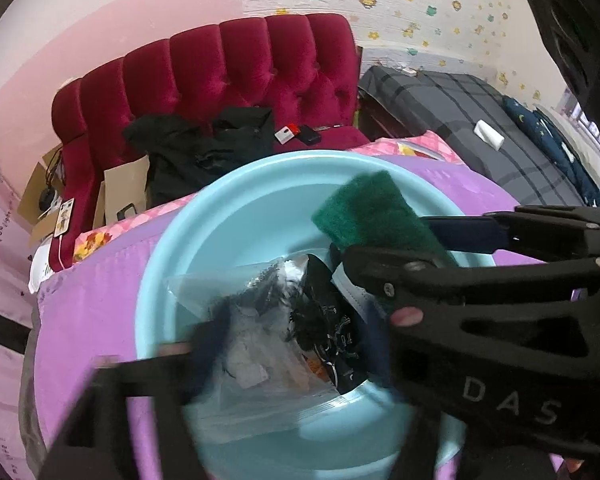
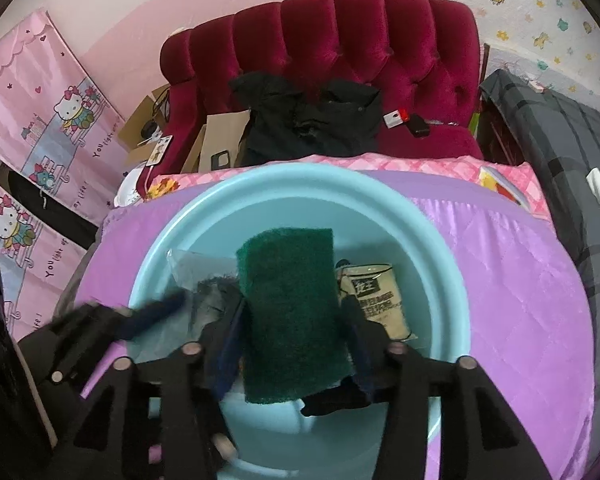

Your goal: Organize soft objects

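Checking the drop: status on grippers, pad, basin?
Right gripper jaws parted, green pad between them over the basin. Left gripper open above a clear bag in the basin. Nothing blocking.

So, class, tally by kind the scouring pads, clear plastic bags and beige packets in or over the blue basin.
Green scouring pad: 1
Clear plastic bag: 1
Beige packet: 1
Total: 3
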